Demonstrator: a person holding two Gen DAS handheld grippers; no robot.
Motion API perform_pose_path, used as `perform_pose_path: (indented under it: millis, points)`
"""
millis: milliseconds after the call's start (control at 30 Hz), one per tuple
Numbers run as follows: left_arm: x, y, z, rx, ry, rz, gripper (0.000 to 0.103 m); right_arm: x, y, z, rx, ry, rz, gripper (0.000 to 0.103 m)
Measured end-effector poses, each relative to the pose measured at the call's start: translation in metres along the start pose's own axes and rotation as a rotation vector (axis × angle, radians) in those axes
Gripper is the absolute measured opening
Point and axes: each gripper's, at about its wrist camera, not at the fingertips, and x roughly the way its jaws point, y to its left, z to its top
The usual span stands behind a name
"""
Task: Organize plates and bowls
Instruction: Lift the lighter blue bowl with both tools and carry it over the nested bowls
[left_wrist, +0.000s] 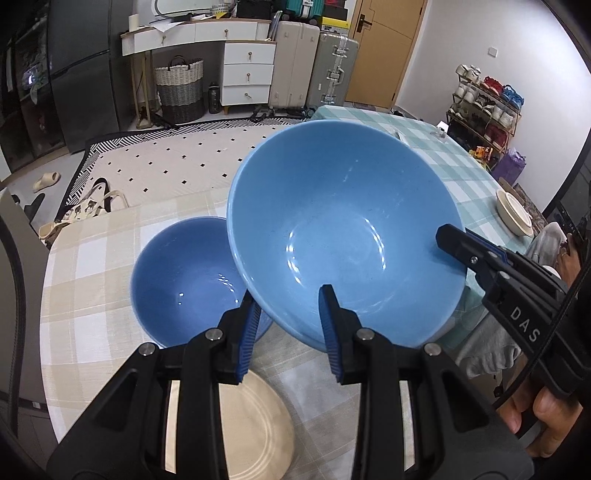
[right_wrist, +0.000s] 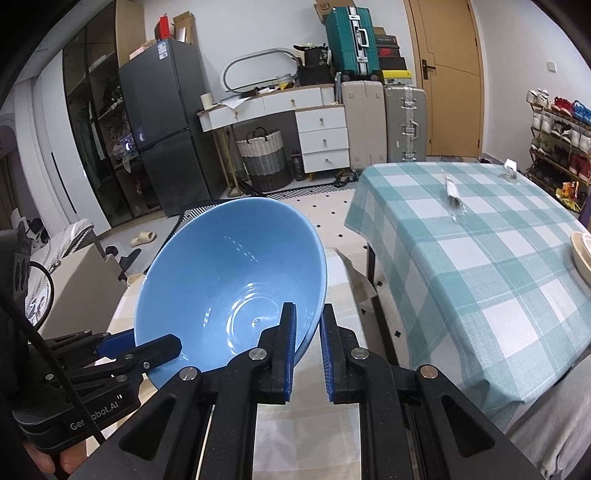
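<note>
Large light-blue ceramic bowl is airborne and tilted, rim pinched by both the left gripper and the right gripper. Smaller blue bowl and cream plate sit on the beige table; cream dish on the green one. Sorting barely begun, 3 pieces unplaced.

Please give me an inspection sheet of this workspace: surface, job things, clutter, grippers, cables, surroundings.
Surface: beige checked table; teal checked table beside it.
Job's things: large blue bowl lifted, tilted; smaller blue bowl and cream plate on beige table; cream dish on teal table.
Clutter: small clear items on teal table.
Grippers: left gripper and right gripper each clamp the large bowl's rim.
Cables: black cable.
Surroundings: suitcases, shoe rack.
</note>
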Motion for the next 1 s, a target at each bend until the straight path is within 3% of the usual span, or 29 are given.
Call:
perform_pose_path:
  millis: [533, 1000]
  points:
    - [-0.055, 0.077, -0.014, -0.045, -0.035, 0.062, 0.029, 0.008, 0.055, 0.001, -0.036, -0.004, 0.069, 0.013]
    - [-0.031, 0.123, -0.025, -0.096, 0.01, 0.095, 0.029, 0.051, 0.093, -0.006, -0.098, 0.053, 0.087, 0.013]
